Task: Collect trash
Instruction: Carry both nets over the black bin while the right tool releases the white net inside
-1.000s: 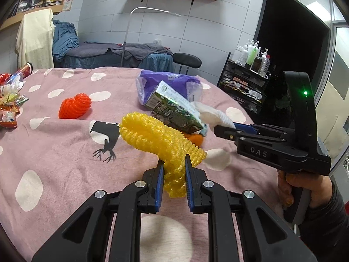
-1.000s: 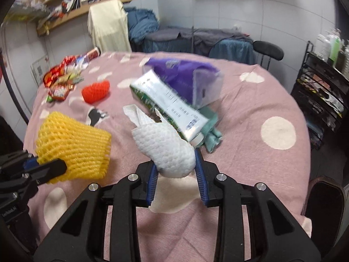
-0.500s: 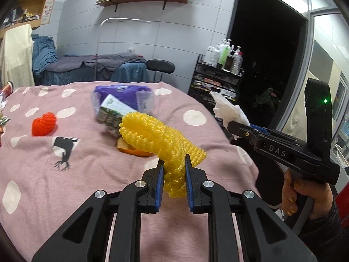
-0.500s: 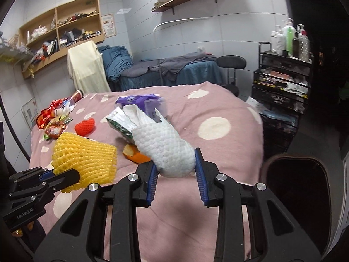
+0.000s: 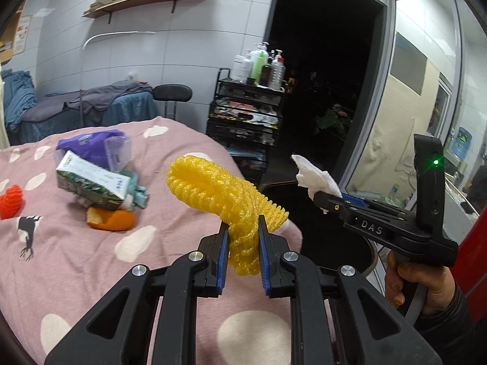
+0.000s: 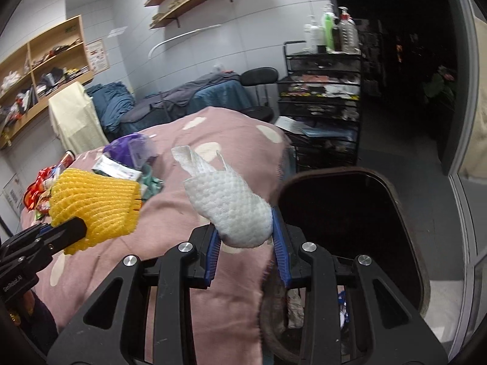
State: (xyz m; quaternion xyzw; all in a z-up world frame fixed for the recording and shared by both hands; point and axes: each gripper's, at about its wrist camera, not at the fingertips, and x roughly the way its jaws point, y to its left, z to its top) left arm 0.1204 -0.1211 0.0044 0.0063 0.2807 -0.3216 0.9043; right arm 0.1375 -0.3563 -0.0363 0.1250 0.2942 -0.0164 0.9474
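Observation:
My left gripper (image 5: pixel 243 237) is shut on a yellow foam fruit net (image 5: pixel 219 193), held in the air over the edge of the pink spotted table (image 5: pixel 91 258). The same yellow net (image 6: pixel 97 203) shows at the left of the right wrist view. My right gripper (image 6: pixel 245 234) is shut on a white foam net with tissue stuffed in it (image 6: pixel 228 197), beside the rim of a dark trash bin (image 6: pixel 350 219) to its right. From the left wrist view that white bundle (image 5: pixel 313 179) sticks out of the right gripper, which a hand (image 5: pixel 426 286) holds.
On the table lie a green-and-white carton (image 5: pixel 91 182), a purple bag (image 5: pixel 91 146), orange peel (image 5: pixel 111 220) and a red net (image 5: pixel 12 200). A black wire cart with bottles (image 6: pixel 322 97) stands behind the table. Snack wrappers (image 6: pixel 36 185) sit at the far left.
Both grippers have swung right, away from the table's middle toward its edge, each keeping its net. The trash bin has come fully into the right wrist view.

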